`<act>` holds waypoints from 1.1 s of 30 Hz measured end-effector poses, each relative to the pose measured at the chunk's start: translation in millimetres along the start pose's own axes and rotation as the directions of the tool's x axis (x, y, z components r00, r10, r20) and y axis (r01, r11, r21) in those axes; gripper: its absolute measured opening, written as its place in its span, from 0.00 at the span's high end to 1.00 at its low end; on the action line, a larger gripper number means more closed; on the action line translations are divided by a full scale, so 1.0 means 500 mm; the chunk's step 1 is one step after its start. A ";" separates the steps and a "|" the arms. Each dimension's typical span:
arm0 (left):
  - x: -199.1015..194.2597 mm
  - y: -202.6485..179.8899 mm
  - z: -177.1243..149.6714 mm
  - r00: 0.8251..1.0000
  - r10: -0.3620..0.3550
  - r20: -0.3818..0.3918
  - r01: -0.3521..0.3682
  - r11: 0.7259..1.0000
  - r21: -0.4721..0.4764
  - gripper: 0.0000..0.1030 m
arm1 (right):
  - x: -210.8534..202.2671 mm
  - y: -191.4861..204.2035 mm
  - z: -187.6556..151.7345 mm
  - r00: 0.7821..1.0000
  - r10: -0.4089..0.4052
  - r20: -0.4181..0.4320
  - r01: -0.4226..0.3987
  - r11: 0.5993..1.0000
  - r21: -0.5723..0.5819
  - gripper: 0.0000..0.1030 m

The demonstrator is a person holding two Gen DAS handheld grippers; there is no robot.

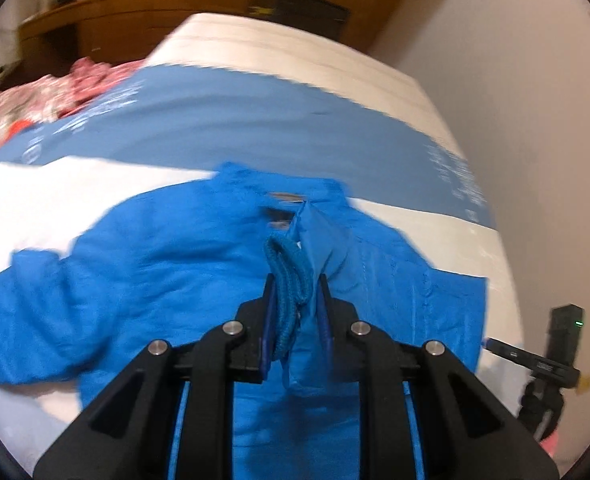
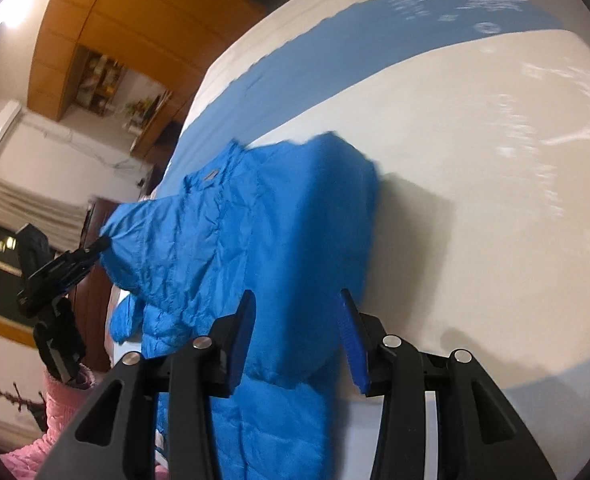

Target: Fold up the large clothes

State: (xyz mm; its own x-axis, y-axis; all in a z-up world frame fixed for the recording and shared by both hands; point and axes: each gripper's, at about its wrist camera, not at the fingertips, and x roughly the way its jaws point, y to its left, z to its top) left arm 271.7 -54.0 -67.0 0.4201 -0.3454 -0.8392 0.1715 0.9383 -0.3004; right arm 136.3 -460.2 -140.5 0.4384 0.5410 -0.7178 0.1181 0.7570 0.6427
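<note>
The left gripper (image 1: pixel 295 304) is clenched on the bright blue puffer jacket's (image 1: pixel 155 272) ribbed cuff; the right gripper (image 2: pixel 295 320) grasps its hem over the bed (image 2: pixel 475 184). The bedspread's white lettering is too blurred to read.

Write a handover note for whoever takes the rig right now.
Left gripper: shut on the jacket, pinching blue fabric and a knitted cuff.
Right gripper: jaws apart with a bulky fold of jacket between them; grip cannot be confirmed.
Jacket: partly lifted, the rest spread over the bed, collar towards the blue stripe.
Done: fabric gathered in the left gripper.
Left: lay the fold down, flatten it, finish folding.
</note>
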 end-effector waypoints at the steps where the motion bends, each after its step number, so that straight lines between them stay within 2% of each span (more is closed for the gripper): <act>1: 0.005 0.022 0.001 1.000 0.024 -0.003 -0.024 1.000 -0.012 0.83 | 0.016 0.010 0.005 1.000 0.006 -0.014 -0.006 1.000 -0.009 0.58; 5: 0.072 0.106 -0.012 0.988 0.131 -0.076 -0.136 0.988 -0.069 0.83 | 0.075 0.039 0.016 0.998 -0.004 -0.064 0.001 0.999 -0.039 0.58; 9: 0.146 0.170 -0.037 0.967 0.187 -0.171 -0.207 0.972 -0.112 0.83 | 0.137 0.039 0.021 0.991 -0.066 -0.113 0.061 0.997 -0.050 0.59; 11: 0.174 0.196 -0.051 0.963 0.188 -0.194 -0.216 0.968 -0.131 0.81 | 0.170 0.022 0.020 0.986 -0.083 -0.142 0.080 0.996 -0.033 0.60; 13: 0.190 0.208 -0.059 0.966 0.182 -0.181 -0.206 0.970 -0.127 0.80 | 0.191 0.002 0.020 0.986 -0.072 -0.151 0.074 0.997 0.005 0.61; 17: 0.199 0.203 -0.056 0.963 0.204 -0.179 -0.225 0.968 -0.108 0.79 | 0.208 0.004 0.014 0.984 -0.100 -0.145 0.102 0.995 0.005 0.63; 21: 0.174 0.187 -0.043 0.949 0.255 -0.186 -0.274 0.958 -0.085 0.77 | 0.192 0.036 0.022 0.973 -0.169 -0.156 0.167 0.986 -0.028 0.62; 24: 0.114 0.160 -0.034 0.949 0.303 -0.090 -0.309 0.949 -0.069 0.79 | 0.151 0.086 0.027 0.982 -0.164 -0.096 0.157 0.985 -0.077 0.56; 26: 0.091 0.131 -0.028 0.957 0.285 -0.055 -0.287 0.957 -0.043 0.79 | 0.145 0.118 0.029 0.986 -0.142 -0.081 0.134 0.986 -0.103 0.56; 29: 0.098 0.090 -0.030 0.972 0.223 -0.069 -0.224 0.975 -0.001 0.78 | 0.170 0.160 0.020 0.987 -0.129 -0.099 0.115 0.984 -0.135 0.56; 31: 0.119 0.073 -0.037 0.974 0.208 -0.086 -0.206 0.978 0.028 0.78 | 0.200 0.178 0.010 0.982 -0.147 -0.118 0.127 0.979 -0.158 0.56; 33: 0.163 0.069 -0.053 0.967 0.208 -0.147 -0.202 0.978 0.050 0.78 | 0.237 0.180 -0.001 0.973 -0.176 -0.147 0.154 0.976 -0.152 0.56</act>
State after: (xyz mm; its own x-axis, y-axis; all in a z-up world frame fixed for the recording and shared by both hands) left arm 288.3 -49.3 -157.9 0.3113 -0.1367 -0.9404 0.1276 0.9866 -0.1011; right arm 198.5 -328.1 -168.0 0.2749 0.4469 -0.8513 0.0472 0.8781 0.4762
